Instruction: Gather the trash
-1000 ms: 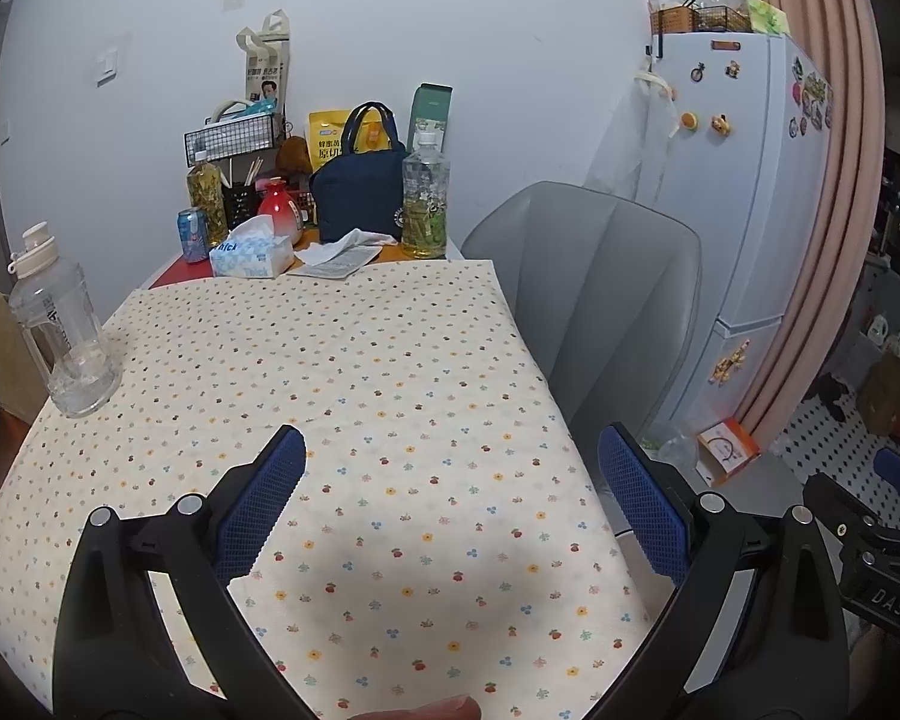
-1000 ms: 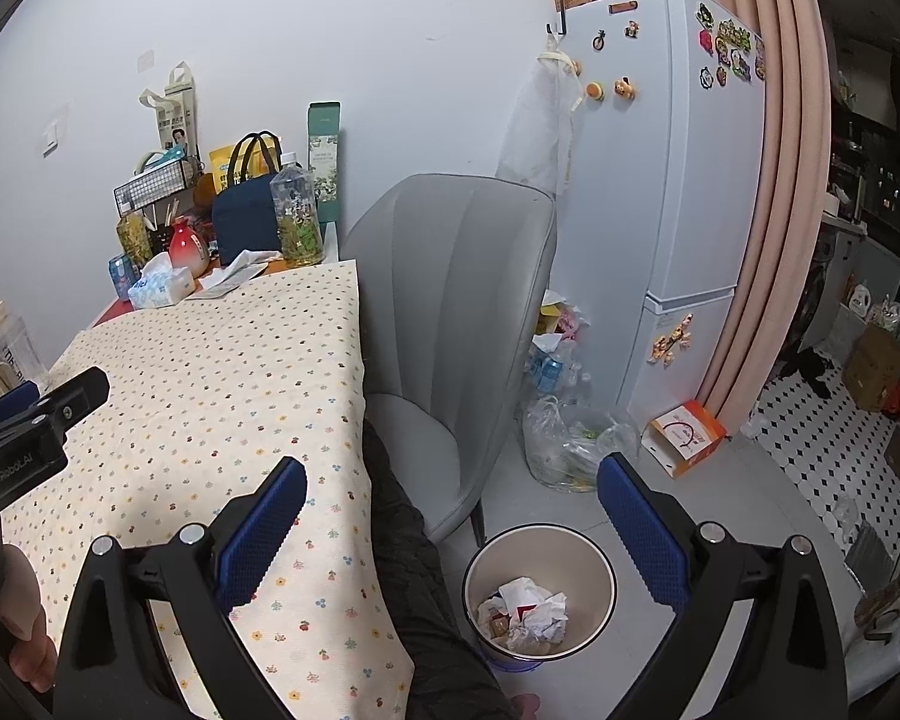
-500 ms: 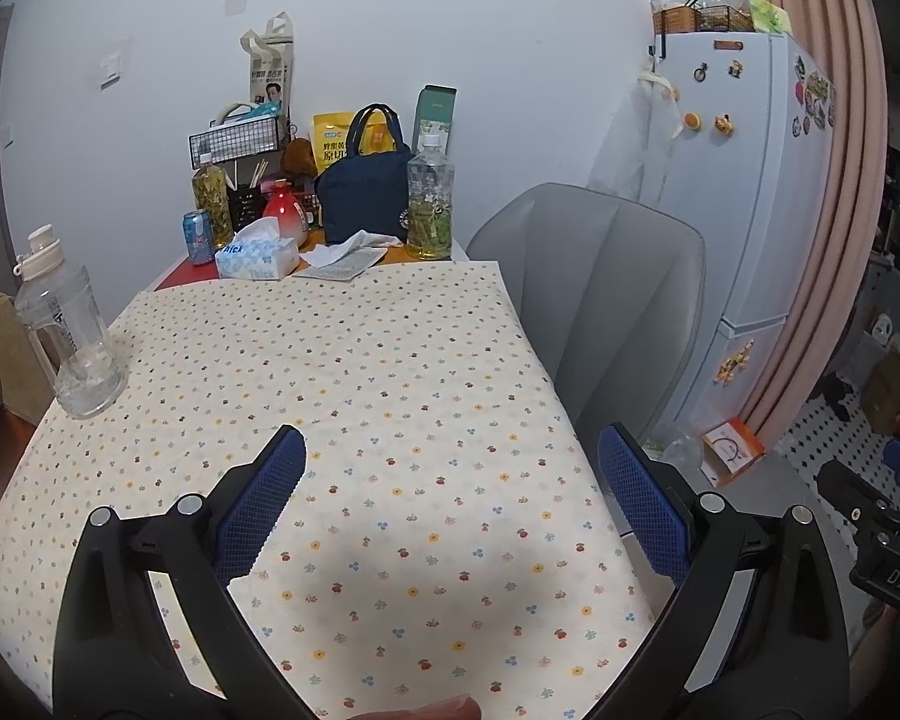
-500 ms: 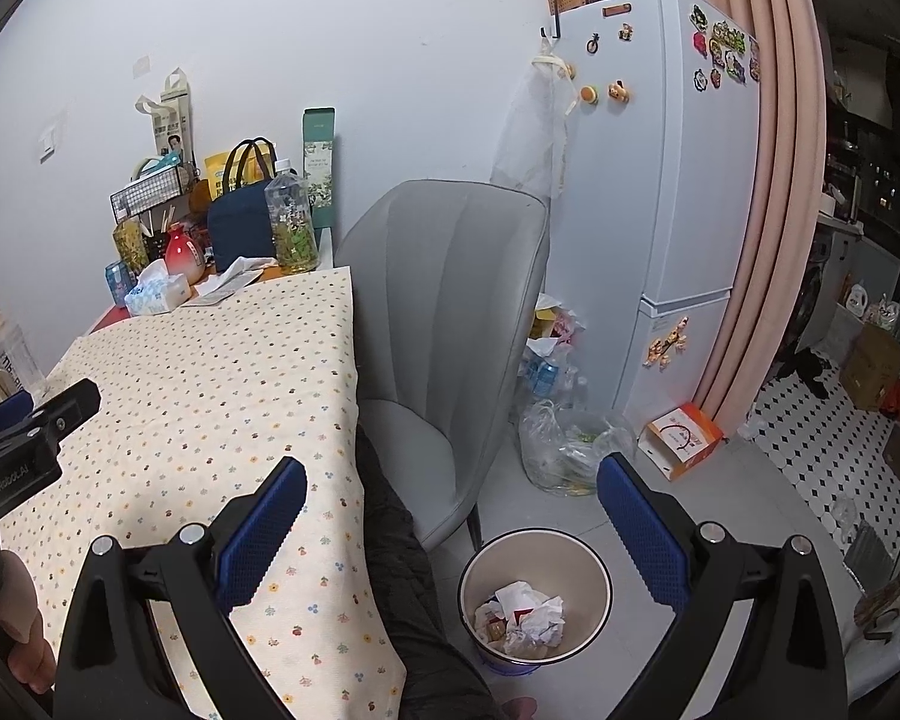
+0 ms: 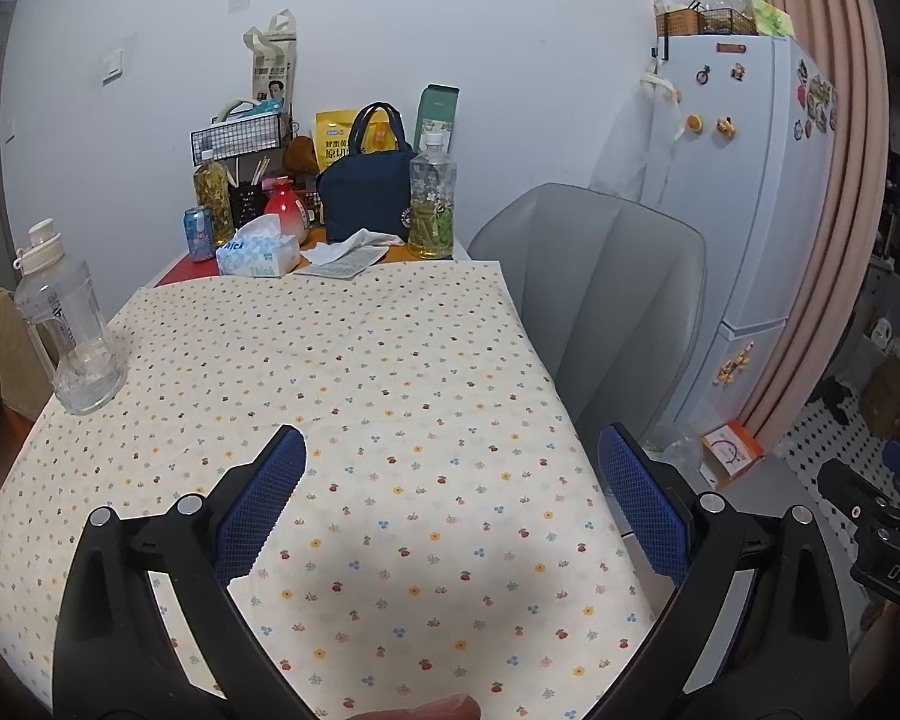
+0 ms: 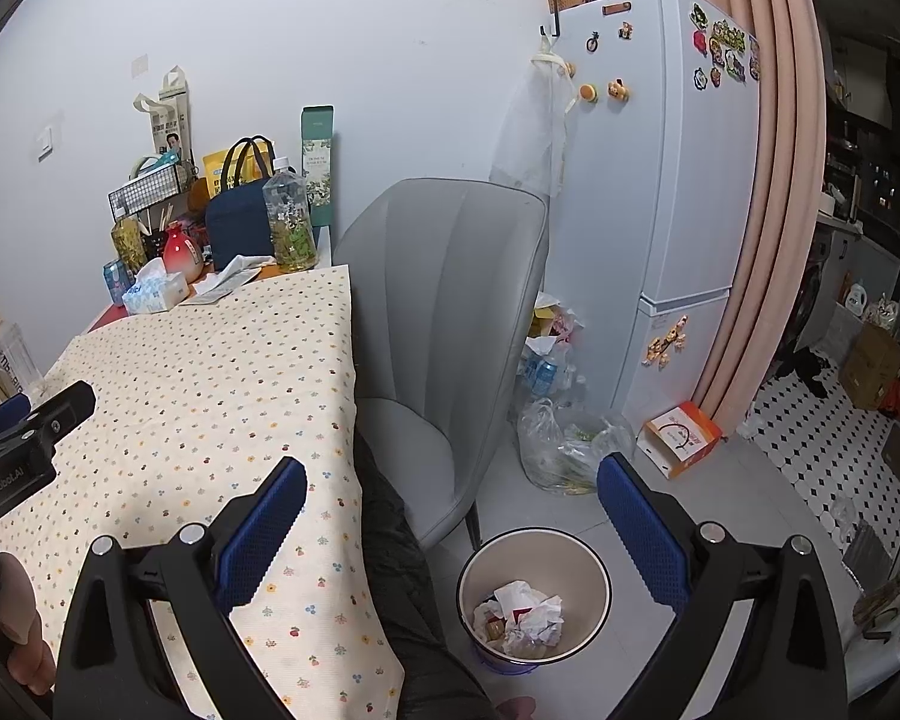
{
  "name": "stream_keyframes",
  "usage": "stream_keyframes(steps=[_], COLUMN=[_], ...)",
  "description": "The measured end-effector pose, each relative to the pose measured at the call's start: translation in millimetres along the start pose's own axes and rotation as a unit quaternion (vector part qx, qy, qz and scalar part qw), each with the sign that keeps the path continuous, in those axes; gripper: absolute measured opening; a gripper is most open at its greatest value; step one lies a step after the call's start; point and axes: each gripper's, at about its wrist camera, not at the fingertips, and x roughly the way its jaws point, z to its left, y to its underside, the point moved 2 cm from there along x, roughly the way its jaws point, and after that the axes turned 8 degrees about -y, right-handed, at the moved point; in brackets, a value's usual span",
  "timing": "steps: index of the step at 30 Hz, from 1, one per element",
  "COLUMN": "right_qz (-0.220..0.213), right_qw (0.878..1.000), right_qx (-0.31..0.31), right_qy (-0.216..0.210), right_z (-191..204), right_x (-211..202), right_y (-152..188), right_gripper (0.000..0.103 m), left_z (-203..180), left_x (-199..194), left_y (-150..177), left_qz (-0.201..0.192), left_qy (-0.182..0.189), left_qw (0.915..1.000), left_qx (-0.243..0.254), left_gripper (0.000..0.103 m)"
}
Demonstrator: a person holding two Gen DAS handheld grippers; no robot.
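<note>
With both the left gripper (image 5: 450, 480) and right gripper (image 6: 450, 510) spread wide and empty, and the trash (image 6: 525, 609) already in the bin (image 6: 597, 570) beside the grey chair (image 6: 450, 312), a reach toward the crumpled tissue (image 5: 354, 243) behind the tissue box (image 5: 258, 252) risks toppling the bottle (image 5: 431, 204) next to it

You face plain white wall (image 5: 510, 30); patterned tabletop (image 5: 360, 390) ahead, grey chair (image 6: 450, 300) at your right, white fridge (image 6: 660, 180), pink curtain (image 6: 774, 180), tiled floor (image 6: 810, 450).
</note>
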Motion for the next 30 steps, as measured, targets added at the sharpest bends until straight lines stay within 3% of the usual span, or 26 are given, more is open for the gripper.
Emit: stream_keyframes(steps=[30], right_qz=[0.006], right_qw=[1.000], right_qx=[-0.004], right_qy=[-0.010], right_z=[10.2], right_x=[3.9], right_y=[7.7], right_gripper=[0.095], left_z=[4.0], left_x=[1.2], left_y=[3.4], left_qz=[0.001], left_qy=[-0.001], left_qw=[1.0000], left_qx=[-0.002], left_gripper=[0.097])
